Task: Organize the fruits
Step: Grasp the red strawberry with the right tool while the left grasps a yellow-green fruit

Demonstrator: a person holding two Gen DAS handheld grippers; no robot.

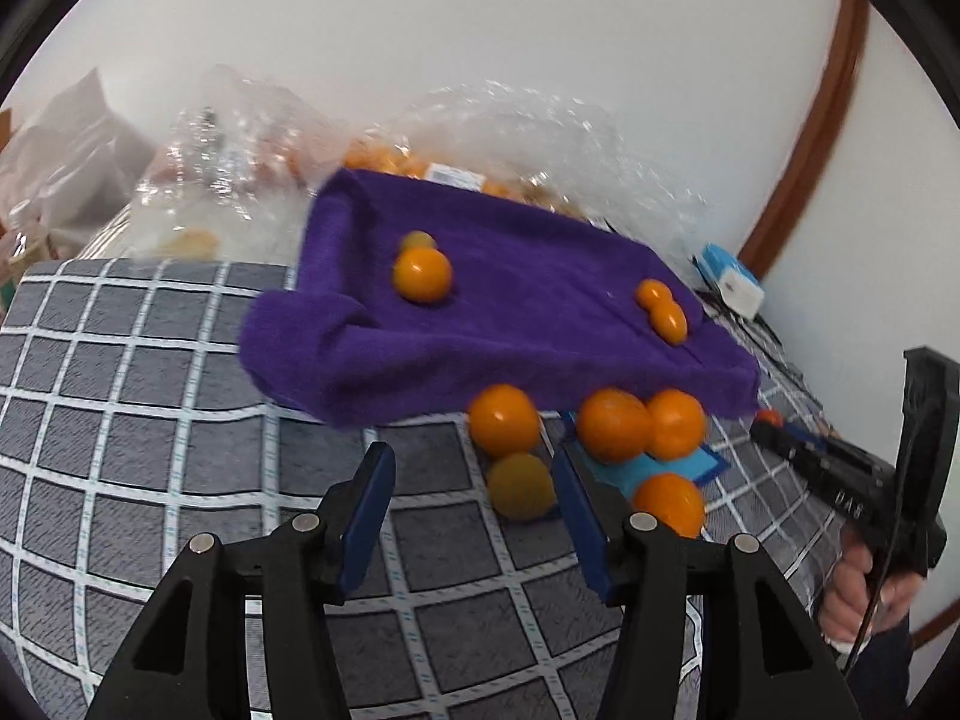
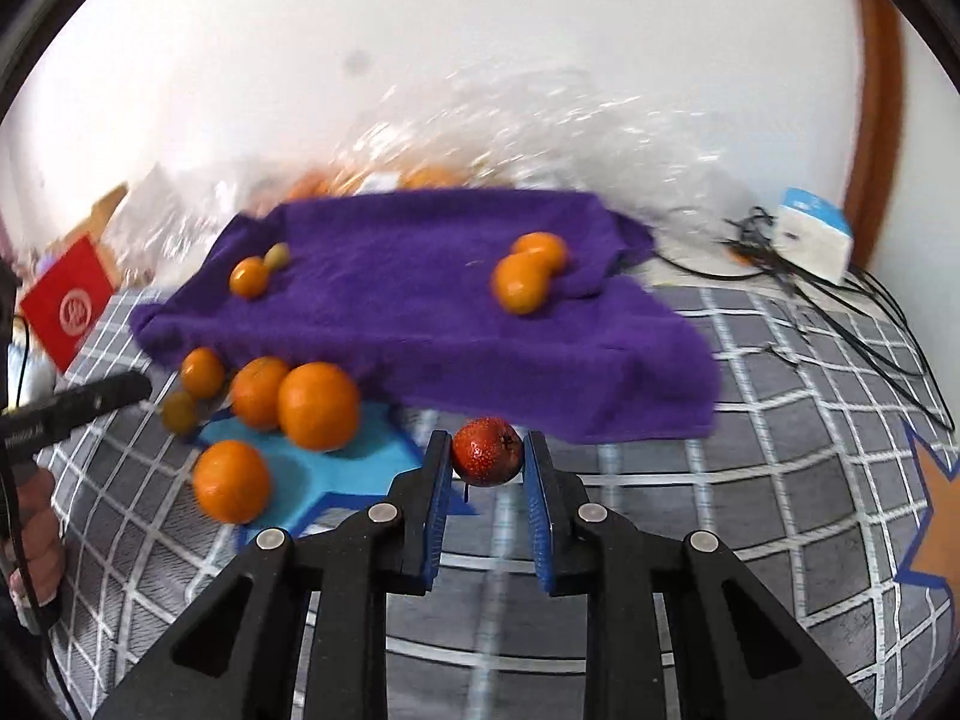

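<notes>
A purple towel (image 1: 516, 312) (image 2: 420, 312) lies on the grey checked cloth. On it sit an orange (image 1: 422, 273) with a small greenish fruit (image 1: 418, 239) behind it, and a pair of oranges (image 1: 662, 309) (image 2: 528, 273). Several oranges (image 1: 612, 425) (image 2: 318, 405) and a yellowish fruit (image 1: 519, 485) lie before the towel by a blue mat (image 2: 336, 474). My left gripper (image 1: 474, 474) is open and empty, just left of the yellowish fruit. My right gripper (image 2: 487, 459) is shut on a small red fruit (image 2: 486, 451) above the cloth.
Clear plastic bags of oranges (image 1: 468, 144) stand behind the towel against the white wall. A white-blue box (image 2: 816, 234) with black cables lies at the right. A red packet (image 2: 69, 303) is at the far left. An orange star shape (image 2: 936, 498) marks the cloth's right edge.
</notes>
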